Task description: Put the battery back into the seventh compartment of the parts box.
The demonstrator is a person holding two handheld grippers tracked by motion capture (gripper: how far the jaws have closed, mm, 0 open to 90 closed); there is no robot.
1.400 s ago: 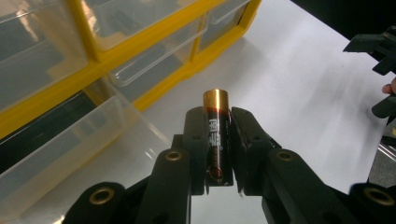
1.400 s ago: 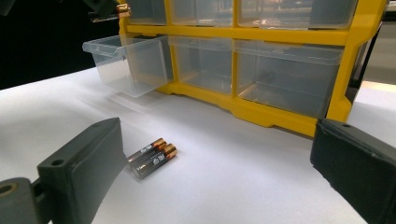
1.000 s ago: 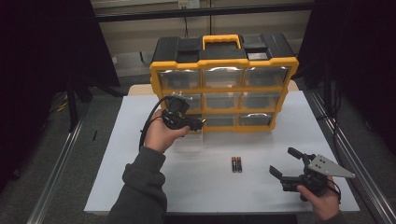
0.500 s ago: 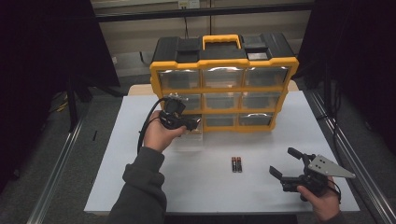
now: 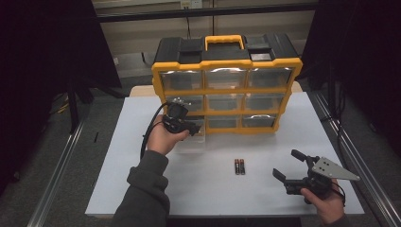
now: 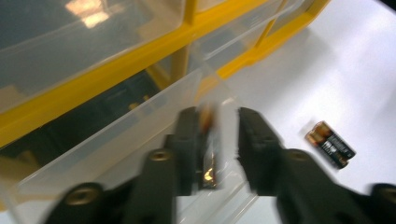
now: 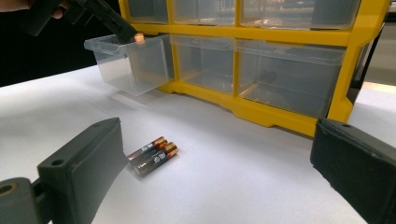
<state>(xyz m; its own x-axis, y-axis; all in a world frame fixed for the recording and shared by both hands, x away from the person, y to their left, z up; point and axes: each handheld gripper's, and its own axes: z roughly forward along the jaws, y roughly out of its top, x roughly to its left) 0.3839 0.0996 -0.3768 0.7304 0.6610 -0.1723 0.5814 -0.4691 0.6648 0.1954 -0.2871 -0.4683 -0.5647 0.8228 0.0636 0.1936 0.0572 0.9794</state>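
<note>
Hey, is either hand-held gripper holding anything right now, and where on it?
The left hand-held gripper, jaws just opening over the pulled-out drawer, has a battery against one jaw by its side. The right hand-held gripper is open, empty.

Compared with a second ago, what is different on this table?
The left gripper has sunk slightly over the pulled-out clear drawer, and its fingers have just been opening, with a battery between them. The right gripper, the two batteries on the table and the yellow organizer stayed put.

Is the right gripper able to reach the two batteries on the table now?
Probably yes. The right gripper is open, and only bare table lies between it and the batteries; nothing blocks the way.
</note>
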